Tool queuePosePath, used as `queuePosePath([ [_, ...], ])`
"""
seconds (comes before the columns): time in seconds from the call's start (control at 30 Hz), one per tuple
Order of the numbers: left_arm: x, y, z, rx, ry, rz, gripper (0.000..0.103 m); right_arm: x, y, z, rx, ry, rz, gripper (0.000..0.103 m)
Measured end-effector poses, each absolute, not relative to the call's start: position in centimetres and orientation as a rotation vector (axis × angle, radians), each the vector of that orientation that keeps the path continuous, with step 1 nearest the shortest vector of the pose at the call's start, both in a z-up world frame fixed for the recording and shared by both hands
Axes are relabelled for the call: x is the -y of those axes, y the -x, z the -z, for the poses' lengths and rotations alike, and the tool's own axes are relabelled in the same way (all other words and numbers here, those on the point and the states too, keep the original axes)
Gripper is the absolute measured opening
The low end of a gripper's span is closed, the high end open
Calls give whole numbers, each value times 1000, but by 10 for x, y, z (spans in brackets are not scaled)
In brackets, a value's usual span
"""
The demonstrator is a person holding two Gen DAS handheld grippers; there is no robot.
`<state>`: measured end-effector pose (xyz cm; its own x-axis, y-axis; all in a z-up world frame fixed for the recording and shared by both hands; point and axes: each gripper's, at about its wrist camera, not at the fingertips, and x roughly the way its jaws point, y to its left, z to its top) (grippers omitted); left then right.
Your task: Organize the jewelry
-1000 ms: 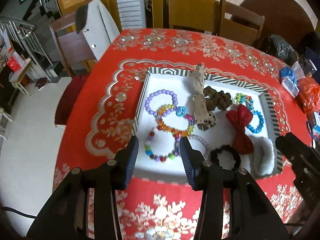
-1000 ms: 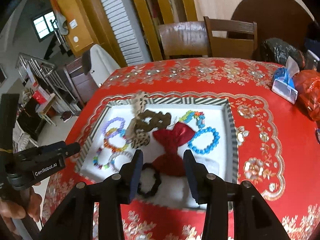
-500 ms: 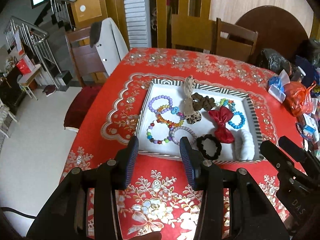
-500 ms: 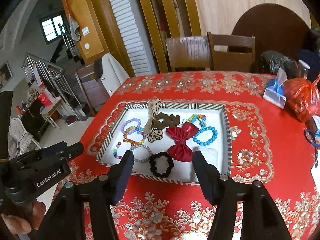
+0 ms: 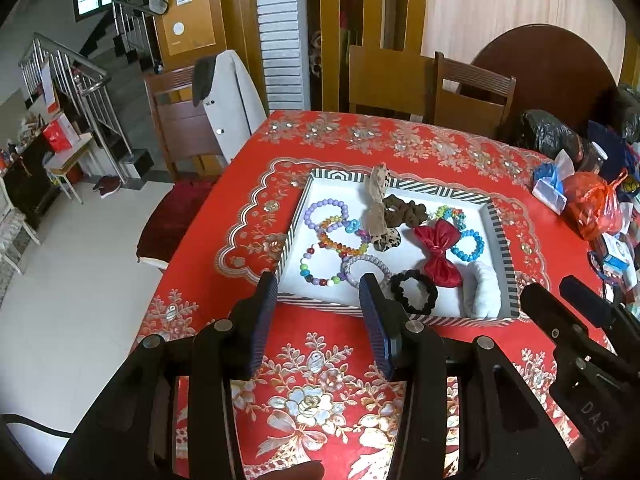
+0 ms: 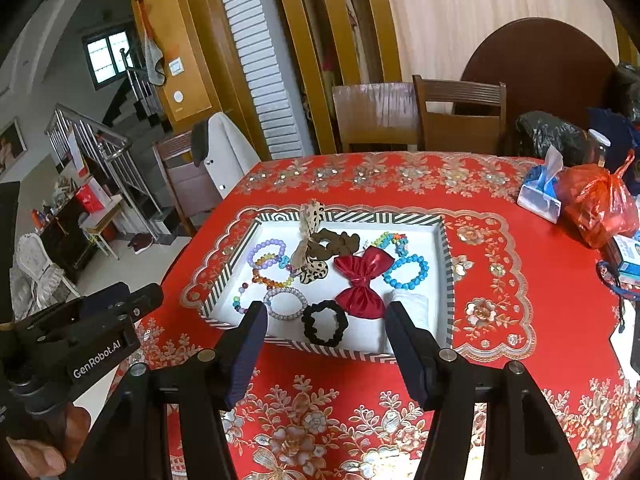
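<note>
Bare tablecloth (image 6: 320,408) before crowded tray (image 6: 447,280).

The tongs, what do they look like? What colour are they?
Both are black with silver bolts. The left tongs and right tongs have two flat fingers with dark blue ribbed pads. White letters on the left one's side say GenRobot.AI.

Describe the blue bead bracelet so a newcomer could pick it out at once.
Start at the white tray with the striped rim on the red floral tablecloth. Along its right side, beside the red satin bow, lies the bracelet of turquoise-blue beads. It alone is one solid blue; the other bead bracelets are purple or multicoloured.
</note>
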<state>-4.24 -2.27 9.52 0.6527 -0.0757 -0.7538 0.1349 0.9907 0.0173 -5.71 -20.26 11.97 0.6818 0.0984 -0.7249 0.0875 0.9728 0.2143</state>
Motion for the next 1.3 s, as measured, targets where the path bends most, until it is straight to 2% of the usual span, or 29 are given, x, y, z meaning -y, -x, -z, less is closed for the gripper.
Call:
queuePosePath([
  [0.17,22,43,-95,-850,-74,120,42,201,59,-121,-816,-236,0,65],
  [1.3,36,33,-97,-852,-93,158,42,217,54,-115,-859,-234,41,66],
])
